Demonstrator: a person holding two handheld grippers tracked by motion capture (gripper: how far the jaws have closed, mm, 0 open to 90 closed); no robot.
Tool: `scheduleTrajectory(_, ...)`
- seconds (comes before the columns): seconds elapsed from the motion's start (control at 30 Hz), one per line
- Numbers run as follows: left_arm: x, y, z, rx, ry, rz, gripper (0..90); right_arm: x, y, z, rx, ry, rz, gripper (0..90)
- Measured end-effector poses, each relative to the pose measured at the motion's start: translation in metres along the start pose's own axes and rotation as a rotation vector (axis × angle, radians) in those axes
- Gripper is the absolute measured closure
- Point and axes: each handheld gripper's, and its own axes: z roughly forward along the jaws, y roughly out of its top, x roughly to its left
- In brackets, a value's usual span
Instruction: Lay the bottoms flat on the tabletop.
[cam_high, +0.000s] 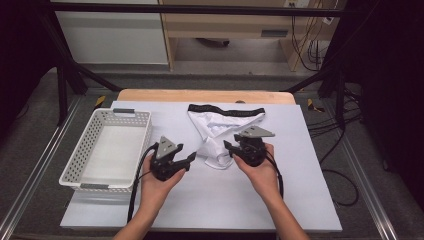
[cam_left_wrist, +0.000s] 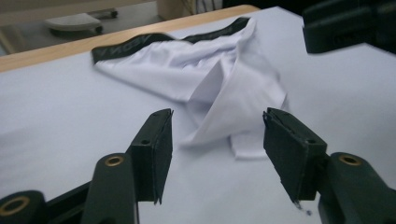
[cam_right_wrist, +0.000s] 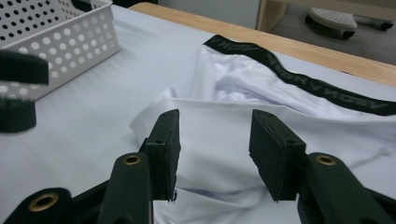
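Both tongs gape empty: left tongs (cam_left_wrist: 217, 149) aimed at the underwear's (cam_high: 222, 131) folded lower tip, right tongs (cam_right_wrist: 215, 149) over its side, likely for folding. It lies mid-worktop (cam_high: 310, 200), beside the basket (cam_high: 80, 150).

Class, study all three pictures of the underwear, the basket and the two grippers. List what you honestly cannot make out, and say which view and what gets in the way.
- Lettering on the black waistband: too small in the high view; upside down and blurred in both gripper views.
- White underwear's near tip: covered by the right gripper in the high view.
- White basket: cut off by the right gripper view's left and top edges.
- Left gripper: a blur at the right gripper view's left edge.
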Motion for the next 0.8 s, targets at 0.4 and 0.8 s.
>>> scheduleTrajectory(0.4,0.008,-0.029,-0.009,0.013,-0.031,-0.046,40.4,0.037,-0.008,0.048,0.133,-0.071,-0.088,60.3)
scheduleTrajectory(0.8,0.013,-0.034,-0.007,0.018,-0.012,-0.054,40.8,0.030,-0.017,0.038,0.124,-0.050,-0.078,88.6)
